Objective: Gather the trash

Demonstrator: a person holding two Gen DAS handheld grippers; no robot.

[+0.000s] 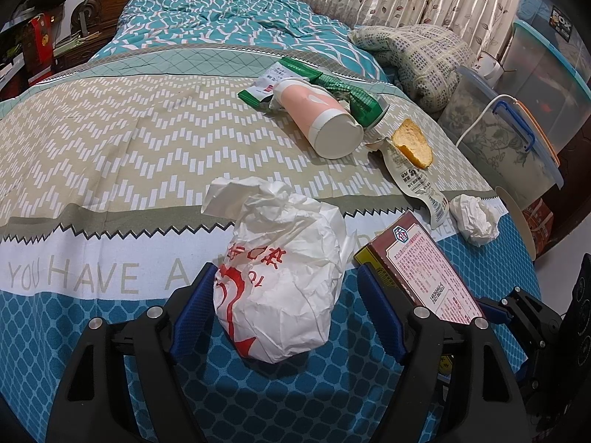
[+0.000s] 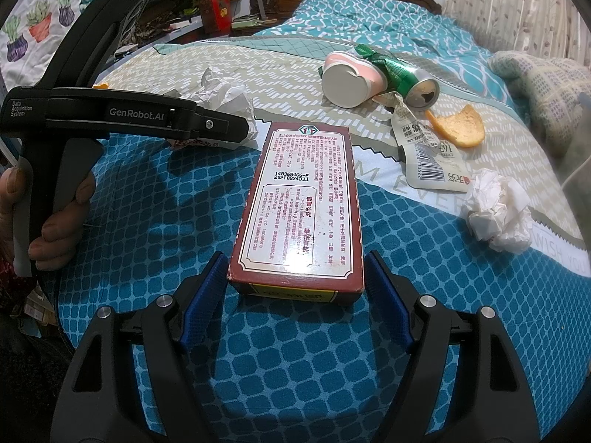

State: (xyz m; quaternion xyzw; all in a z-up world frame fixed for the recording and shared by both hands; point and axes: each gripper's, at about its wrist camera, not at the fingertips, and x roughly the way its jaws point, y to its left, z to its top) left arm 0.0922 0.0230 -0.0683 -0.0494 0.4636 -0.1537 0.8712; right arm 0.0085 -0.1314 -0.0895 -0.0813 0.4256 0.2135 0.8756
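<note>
Trash lies on a bed with a teal and beige spread (image 1: 110,129). A crumpled white plastic bag with red print (image 1: 280,280) sits between the blue pads of my left gripper (image 1: 286,273), which is open; the right pad stands clear of it. A maroon printed box (image 2: 295,199) lies flat with its near end between the fingers of my right gripper (image 2: 295,258), also open. Farther back are a tipped pink paper cup (image 1: 317,110), a crushed green can (image 2: 406,77), a piece of bread (image 2: 458,125), a white wrapper (image 2: 428,155) and a tissue wad (image 2: 498,210).
A person's hand holds the left gripper's handle (image 2: 66,192) at the left of the right wrist view. A folded patterned blanket (image 1: 417,59) lies at the bed's right side. Lidded plastic bins (image 1: 517,140) stand beside the bed. A green packet (image 1: 255,94) lies behind the cup.
</note>
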